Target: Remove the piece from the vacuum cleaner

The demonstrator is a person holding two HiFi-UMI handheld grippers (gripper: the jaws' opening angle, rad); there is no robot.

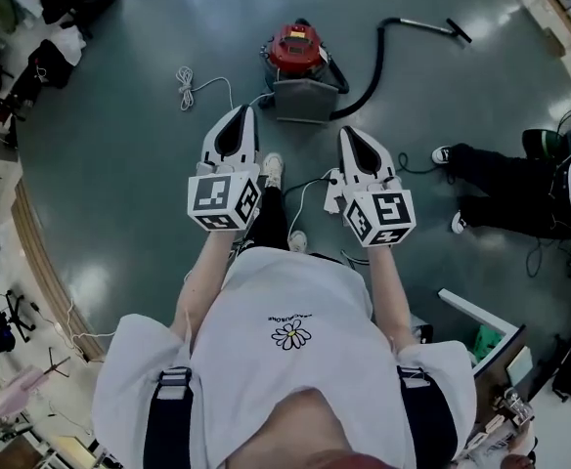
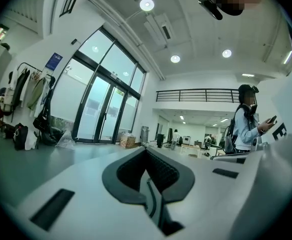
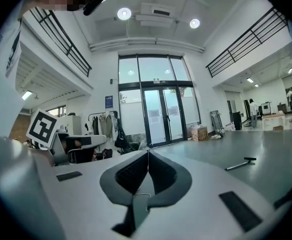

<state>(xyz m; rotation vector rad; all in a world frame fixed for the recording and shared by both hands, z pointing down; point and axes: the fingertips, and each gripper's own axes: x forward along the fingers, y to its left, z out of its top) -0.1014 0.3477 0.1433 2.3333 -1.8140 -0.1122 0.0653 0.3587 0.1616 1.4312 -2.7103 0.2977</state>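
Observation:
A red canister vacuum cleaner with a grey base stands on the floor ahead of me in the head view. Its black hose curves right to a metal wand with a floor nozzle, and the same nozzle lies on the floor in the right gripper view. My left gripper is raised well short of the vacuum, its jaws shut with nothing in them. My right gripper is beside it, shut and empty too. Both gripper views look out across the hall, with the tips meeting.
A white cord lies left of the vacuum. A seated person's legs stretch over the floor at right. A standing person holds a phone. Coats on a rack and glass doors line the walls. A table corner sits near right.

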